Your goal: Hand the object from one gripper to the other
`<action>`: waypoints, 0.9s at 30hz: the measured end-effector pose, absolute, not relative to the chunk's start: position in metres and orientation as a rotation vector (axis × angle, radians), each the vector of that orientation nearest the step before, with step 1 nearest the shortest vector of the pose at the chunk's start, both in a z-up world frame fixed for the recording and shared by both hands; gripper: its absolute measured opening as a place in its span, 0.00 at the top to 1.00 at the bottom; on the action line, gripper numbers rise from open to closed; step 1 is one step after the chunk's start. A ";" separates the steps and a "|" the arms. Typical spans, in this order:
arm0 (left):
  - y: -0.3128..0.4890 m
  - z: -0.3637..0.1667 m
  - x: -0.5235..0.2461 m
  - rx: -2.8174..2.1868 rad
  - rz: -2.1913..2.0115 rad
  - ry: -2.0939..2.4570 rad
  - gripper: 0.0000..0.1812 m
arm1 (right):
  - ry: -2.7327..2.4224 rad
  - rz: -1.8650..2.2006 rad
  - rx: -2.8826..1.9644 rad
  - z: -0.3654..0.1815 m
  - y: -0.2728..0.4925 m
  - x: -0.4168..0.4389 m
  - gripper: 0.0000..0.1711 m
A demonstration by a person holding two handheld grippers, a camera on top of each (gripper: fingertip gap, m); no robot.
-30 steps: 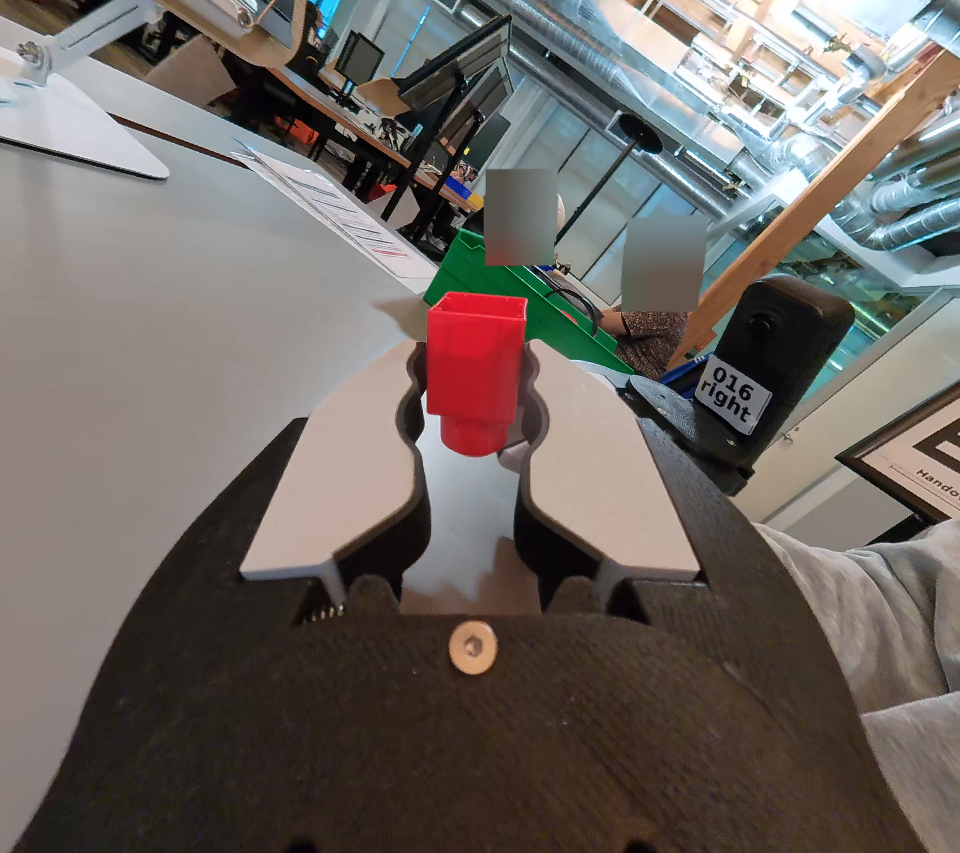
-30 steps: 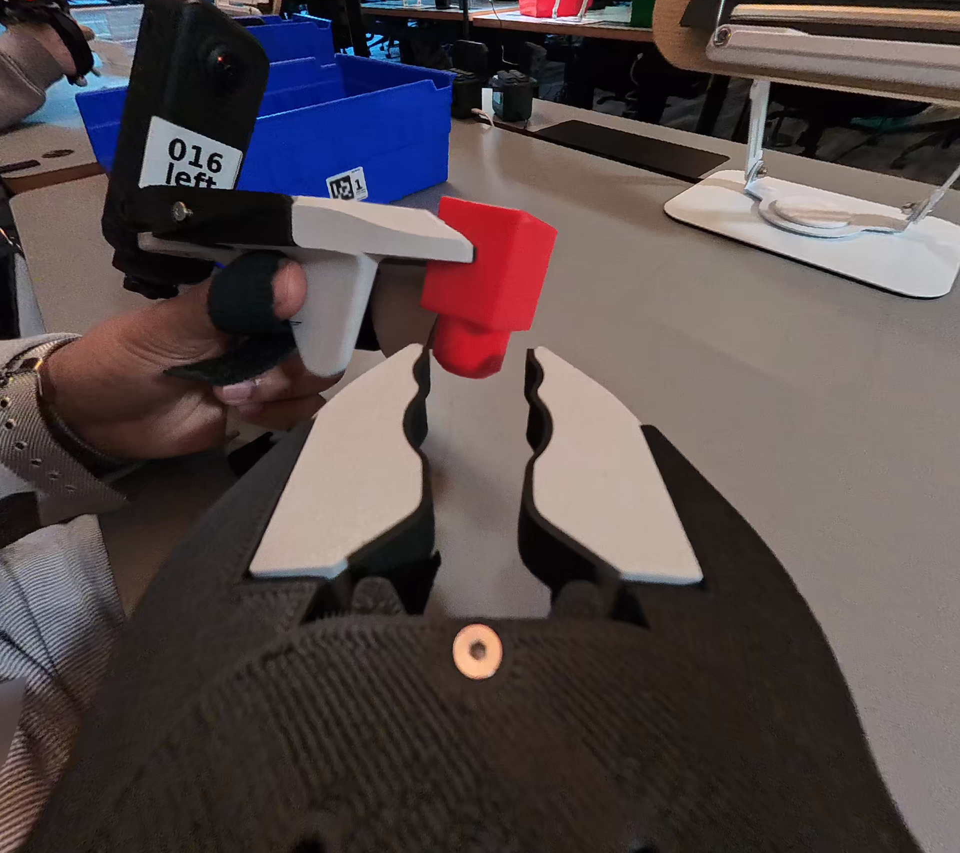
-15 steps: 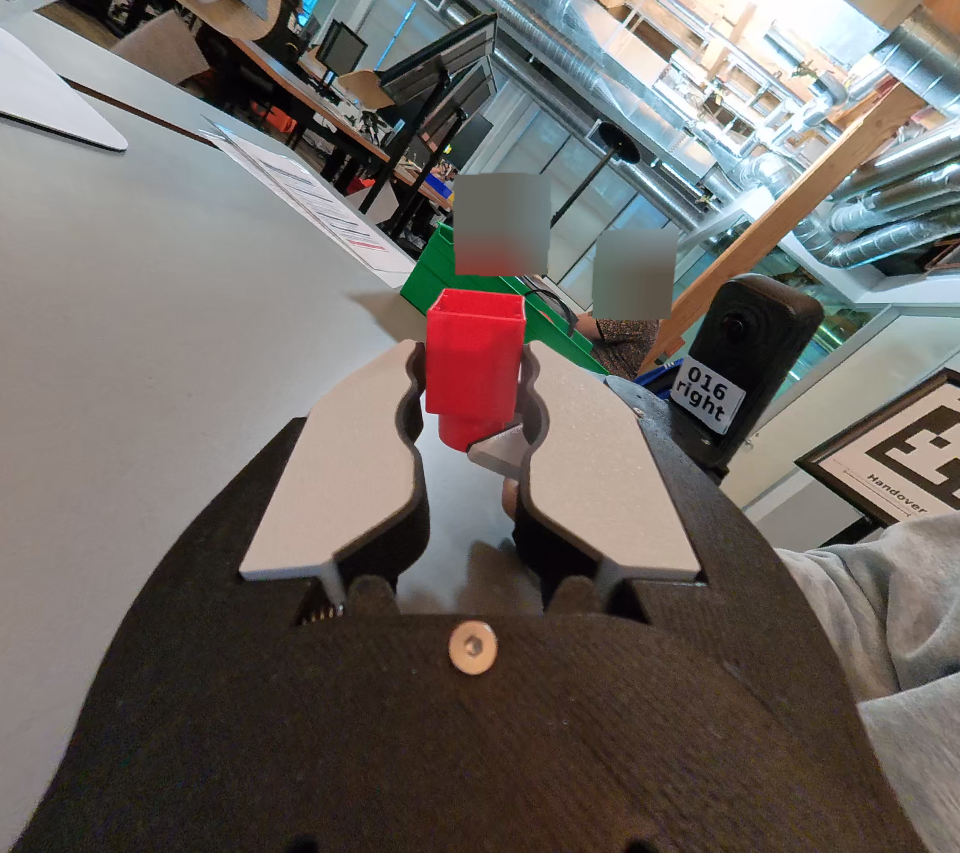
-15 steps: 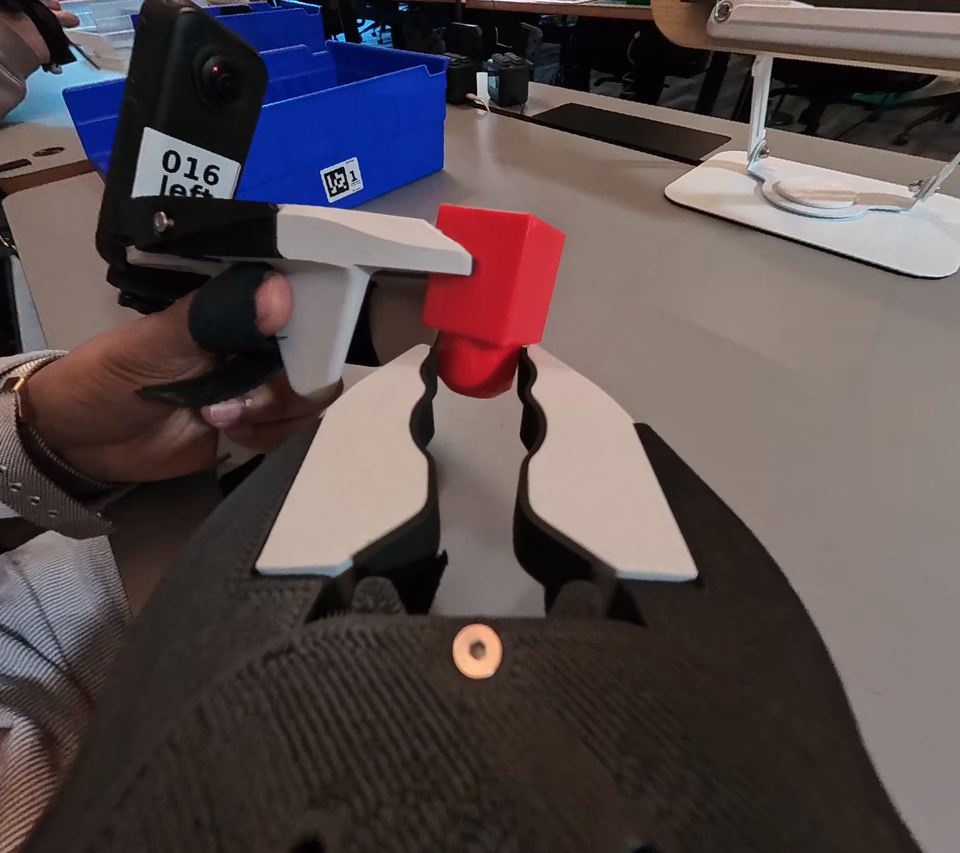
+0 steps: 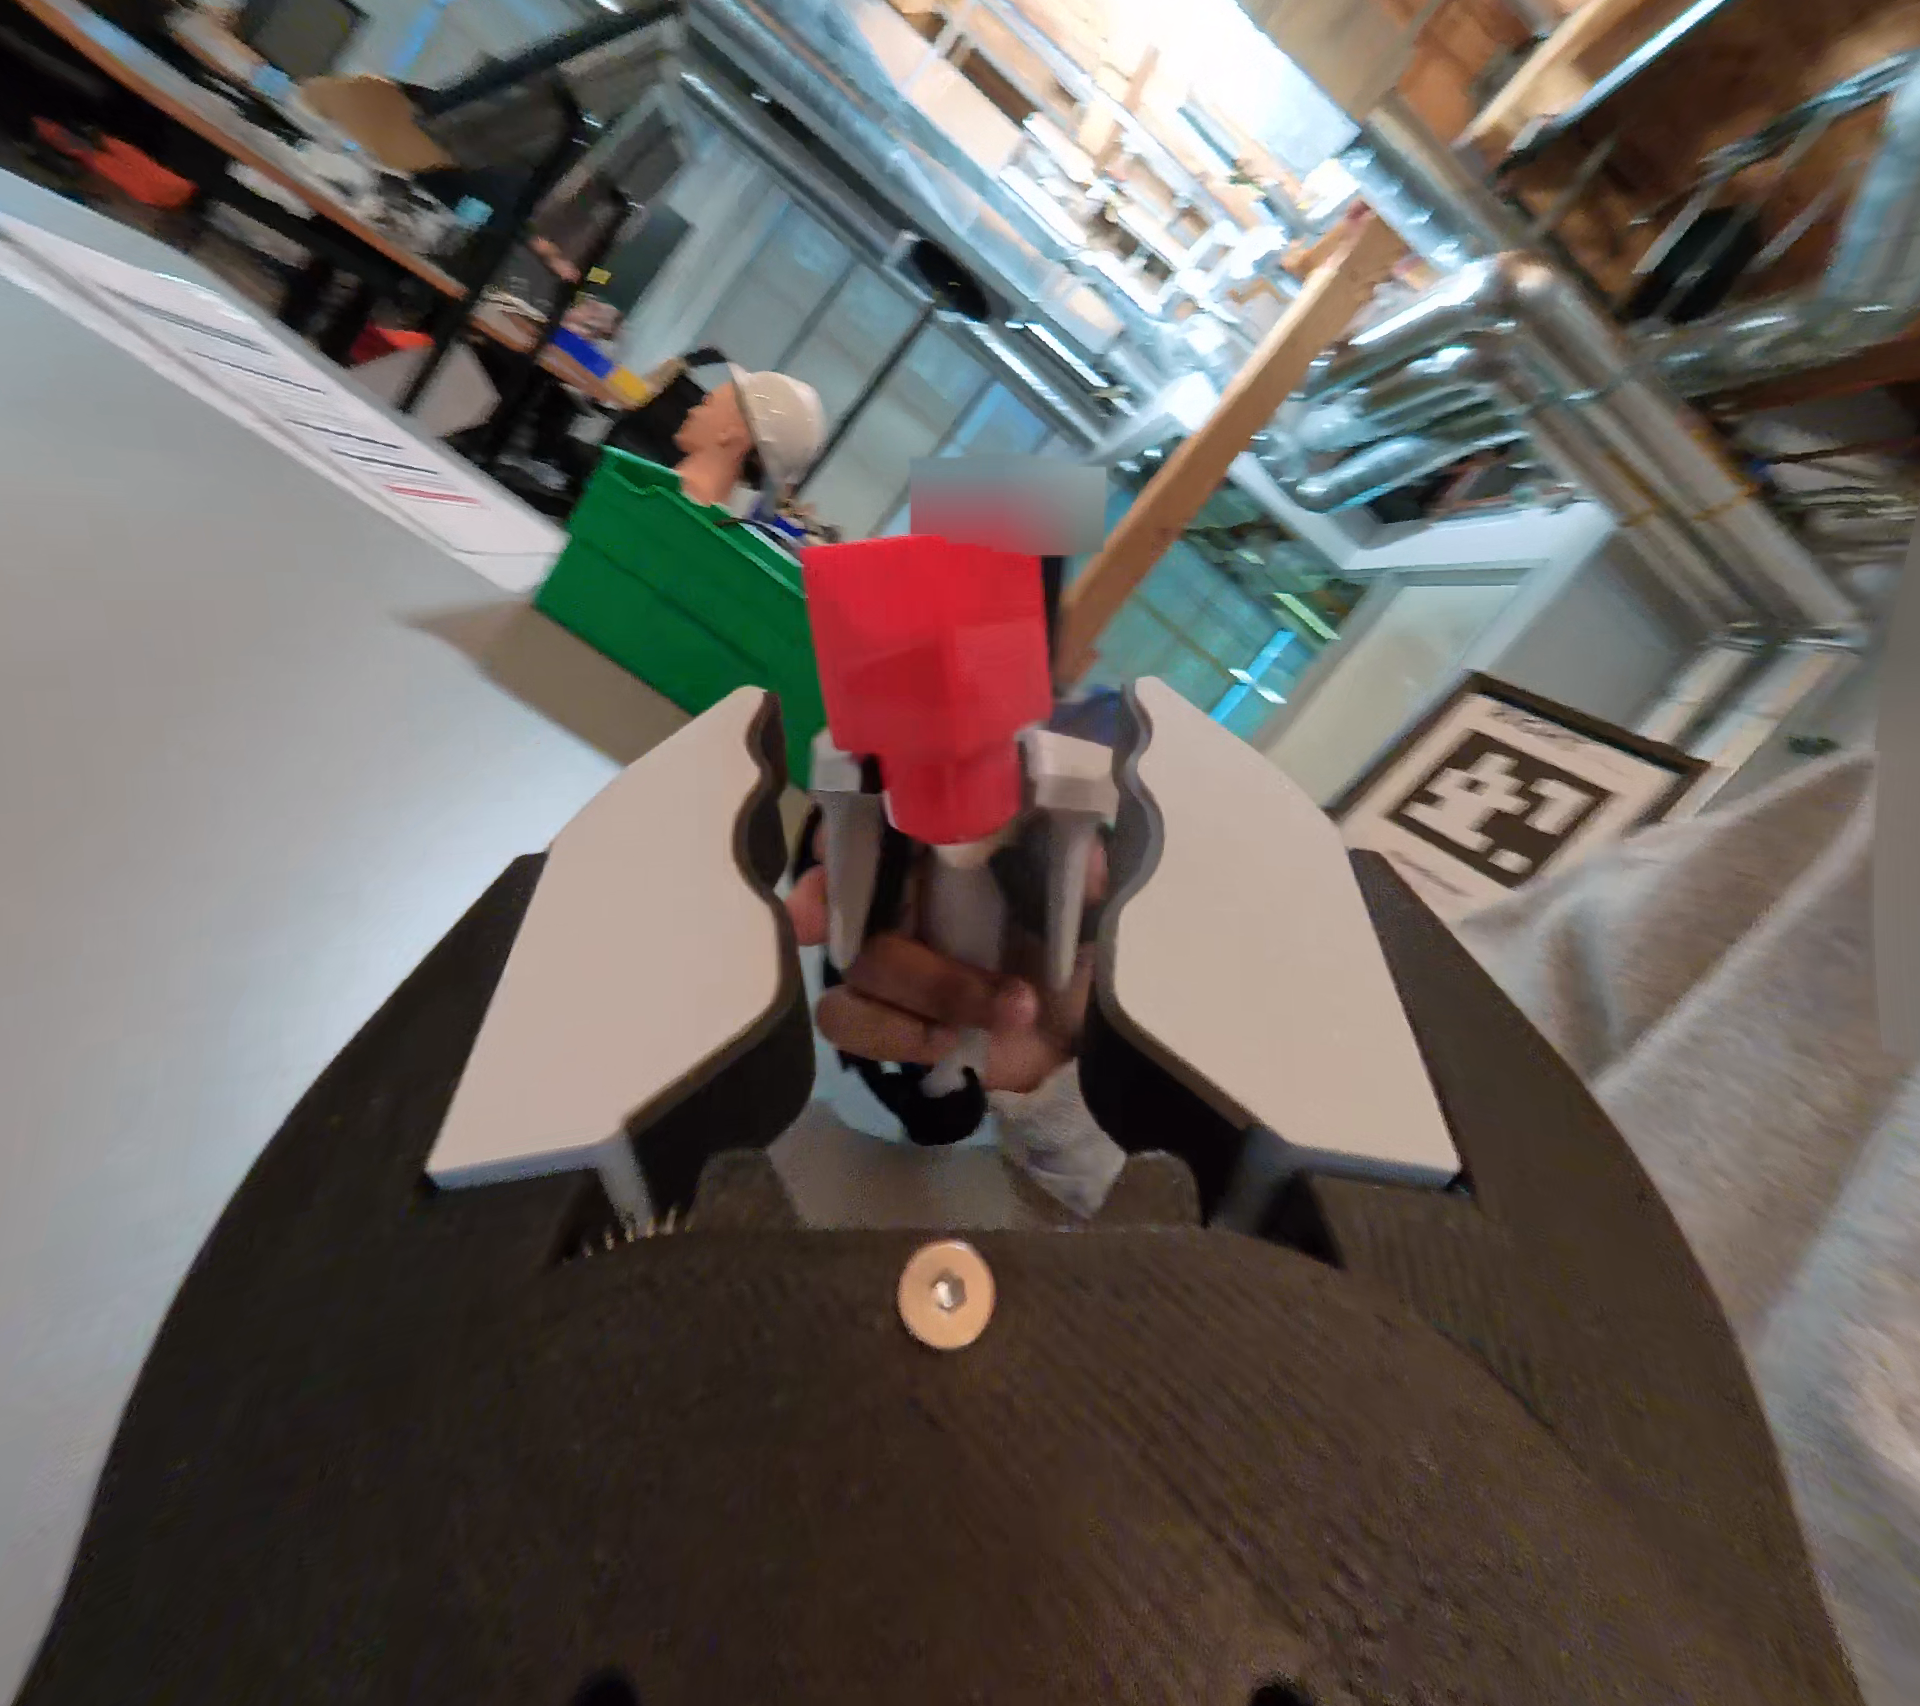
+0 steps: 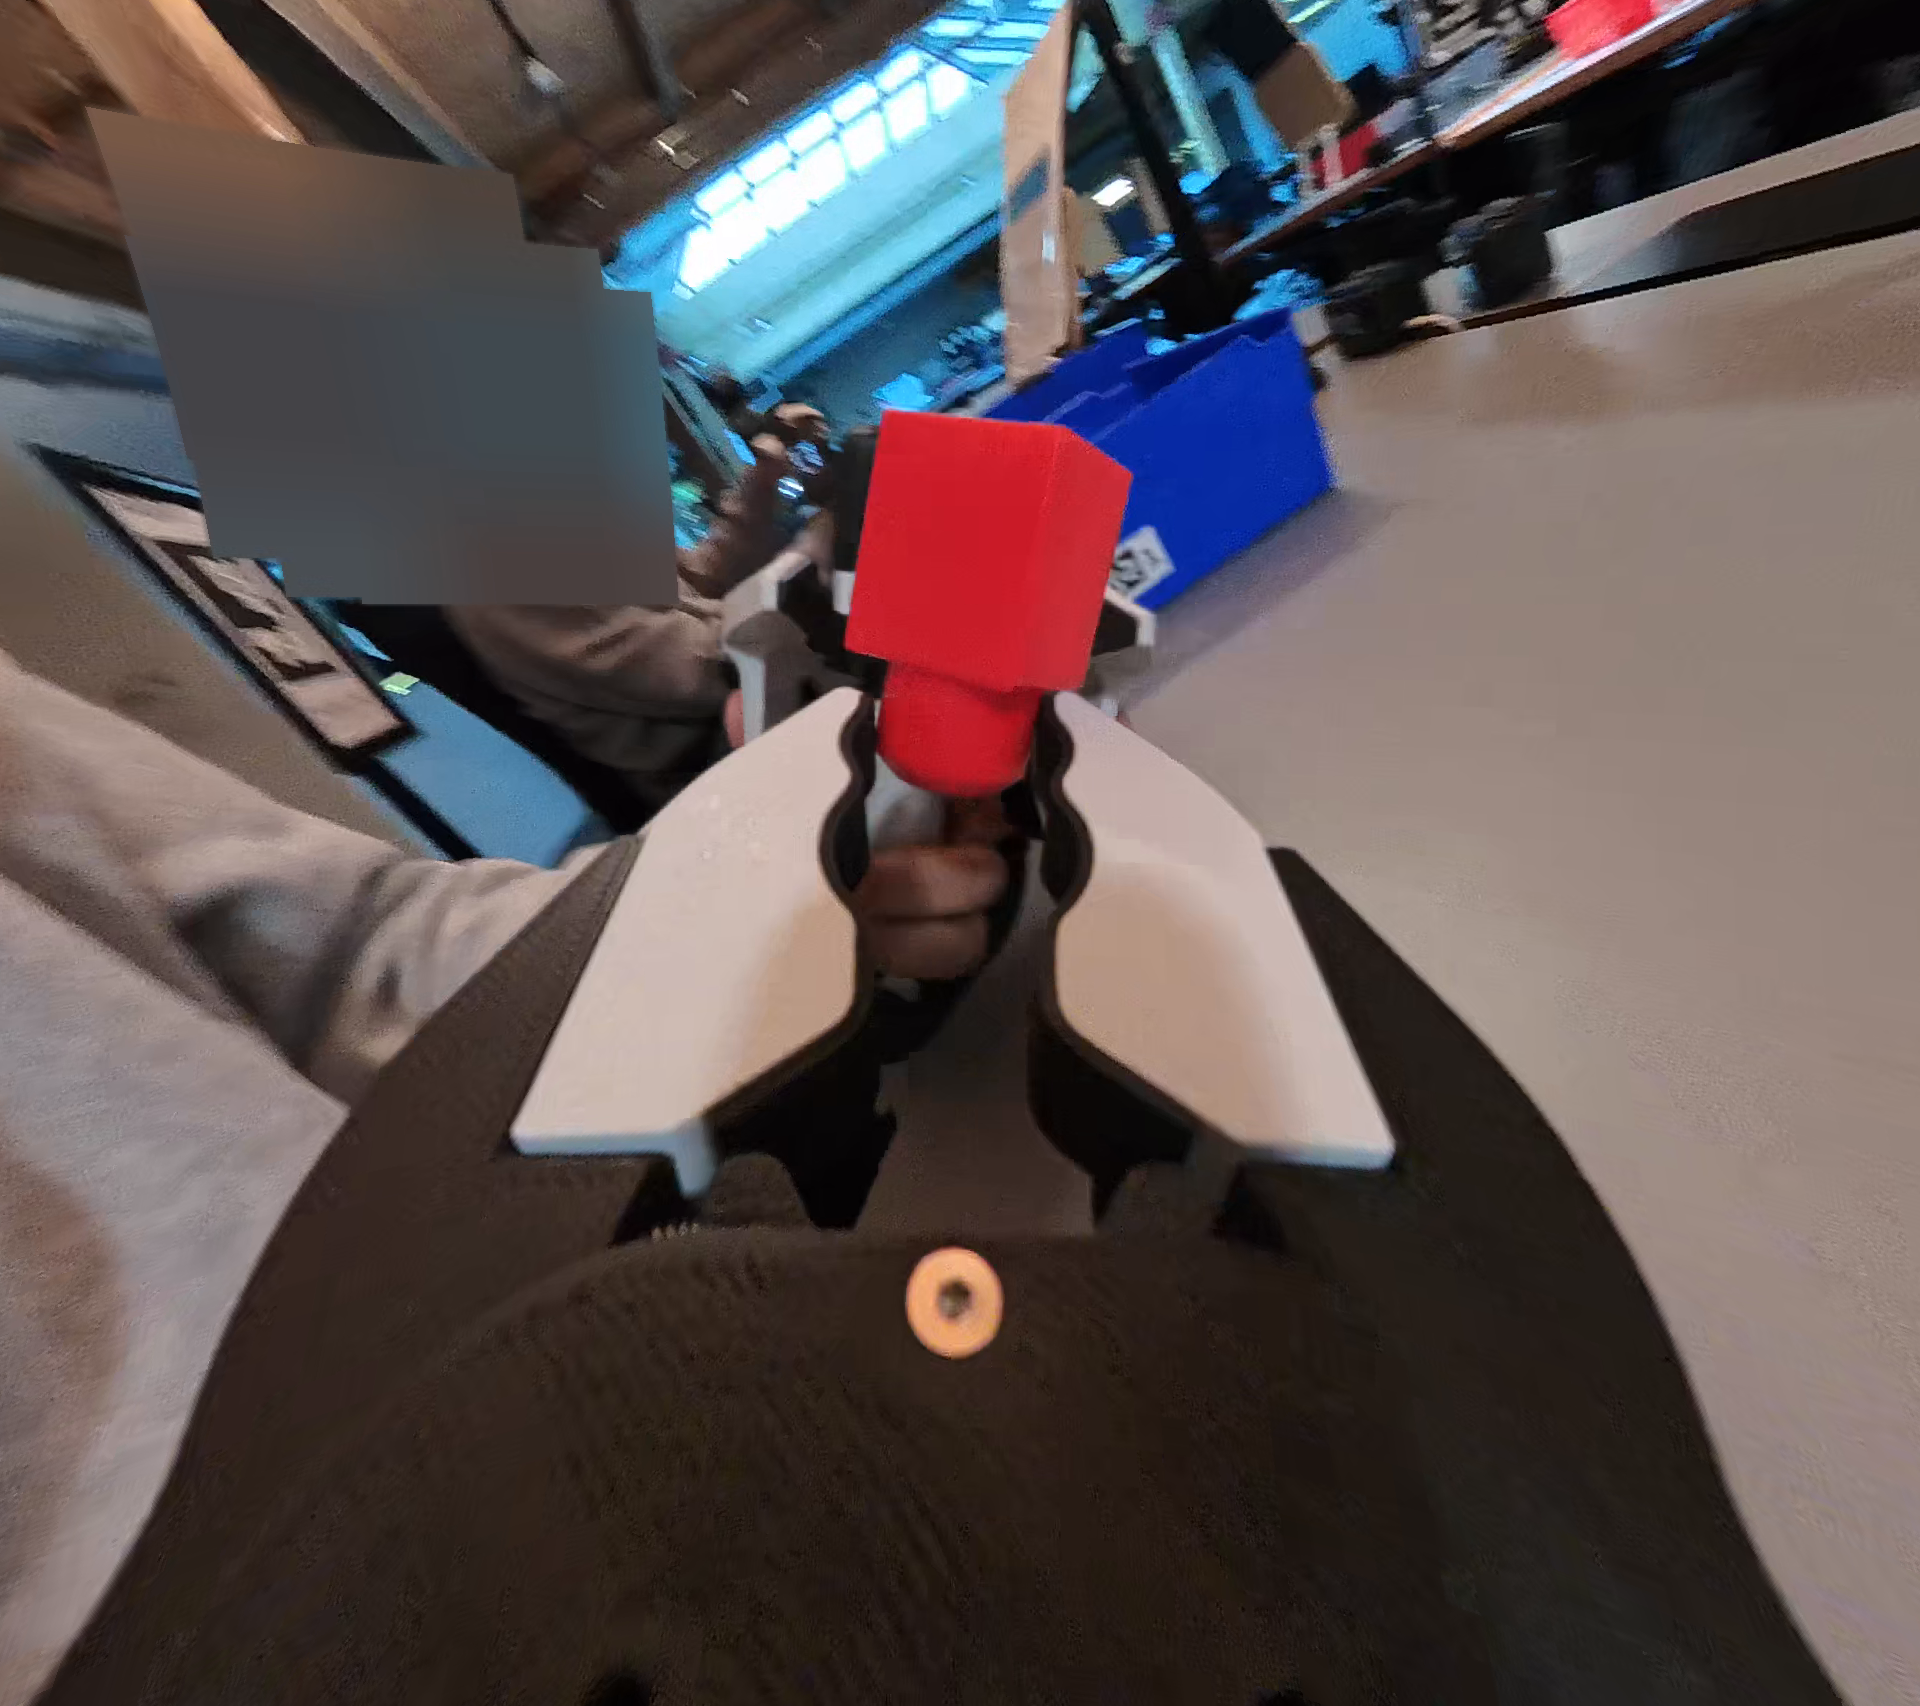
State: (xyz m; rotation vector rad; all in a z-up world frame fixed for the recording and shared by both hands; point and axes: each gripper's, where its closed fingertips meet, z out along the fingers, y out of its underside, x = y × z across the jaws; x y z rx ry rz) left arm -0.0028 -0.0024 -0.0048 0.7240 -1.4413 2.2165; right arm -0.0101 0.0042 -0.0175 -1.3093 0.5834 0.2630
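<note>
The object is a red block with a square head and a round stem (image 6: 982,555). In the right wrist view my right gripper (image 6: 951,711) is shut on the stem, with the head sticking out past the fingertips. In the left wrist view the same red block (image 5: 925,669) sits beyond my left gripper (image 5: 951,700), which is open, its fingers clear of the block on both sides. The right gripper's fingers (image 5: 1070,773) show there clamped on the stem. The left gripper's open fingers (image 6: 769,648) show behind the block in the right wrist view.
A grey table (image 5: 208,721) lies below, also in the right wrist view (image 6: 1558,617). A green bin (image 5: 675,586) and a printed sheet (image 5: 260,389) are at its far side. A blue bin (image 6: 1195,451) stands behind. A framed marker board (image 5: 1496,794) is at right. A grey sleeve (image 6: 208,877) is at left. The grippers are tip to tip, or close to it.
The left gripper opened and let go of the red block. The right gripper closed on its stem and now holds it. Both grippers tilted upward.
</note>
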 end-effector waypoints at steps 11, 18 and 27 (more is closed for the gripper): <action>-0.003 0.004 -0.015 0.609 2.146 -1.326 0.72 | 0.473 0.520 -1.278 -0.010 0.011 -0.033 0.83; 0.001 0.007 -0.017 0.582 2.149 -1.299 0.80 | 0.457 0.560 -1.285 -0.011 0.014 -0.038 0.83; 0.001 0.007 -0.017 0.579 2.153 -1.312 0.80 | 0.456 0.548 -1.291 -0.011 0.014 -0.038 0.83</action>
